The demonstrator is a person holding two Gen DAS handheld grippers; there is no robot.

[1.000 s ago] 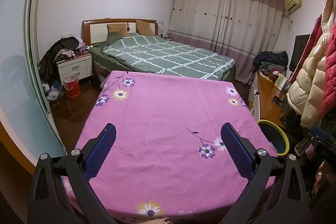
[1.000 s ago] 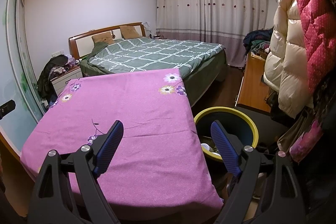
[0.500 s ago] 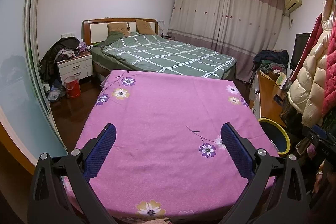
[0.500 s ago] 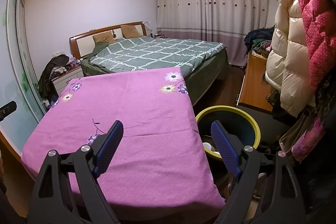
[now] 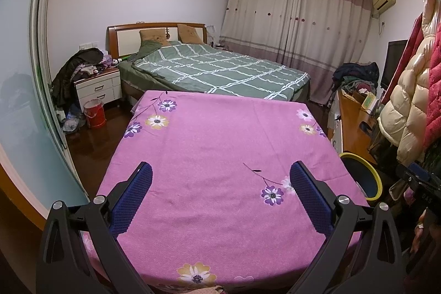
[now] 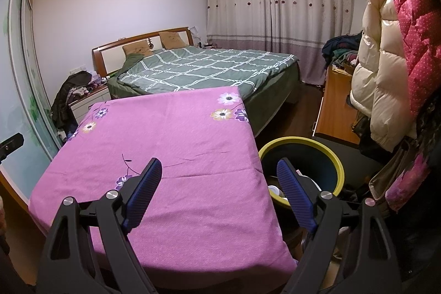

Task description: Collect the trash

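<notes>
Both grippers hang spread wide with nothing between their blue-padded fingers: the right gripper (image 6: 219,170) hovers over the right edge of the table, its left finger above the cloth and its right finger (image 6: 293,196) in front of the mouth of the round dark trash bin with a yellow rim (image 6: 337,163), which stands on the floor just beside the table at about 3 o'clock from the gripper. Inside the bin some white trash (image 6: 274,190) shows near the rim, partly hidden by that finger. The left gripper (image 5: 220,175) is held over the middle of the purple flower-printed tablecloth (image 5: 220,156) that covers the table, and in its view the same bin (image 5: 370,178) sits at 3 o'clock, past the table's right edge. Beyond the table at 12 o'clock lies a bed with a green checked quilt (image 5: 220,70) and a wooden headboard. At 10 o'clock a white bedside cabinet (image 5: 97,90) is piled with dark clothes, with a small red bucket (image 5: 95,113) on the floor before it. Puffy cream and red coats (image 6: 386,59) hang at 2 o'clock, above a wooden desk (image 6: 335,106).
</notes>
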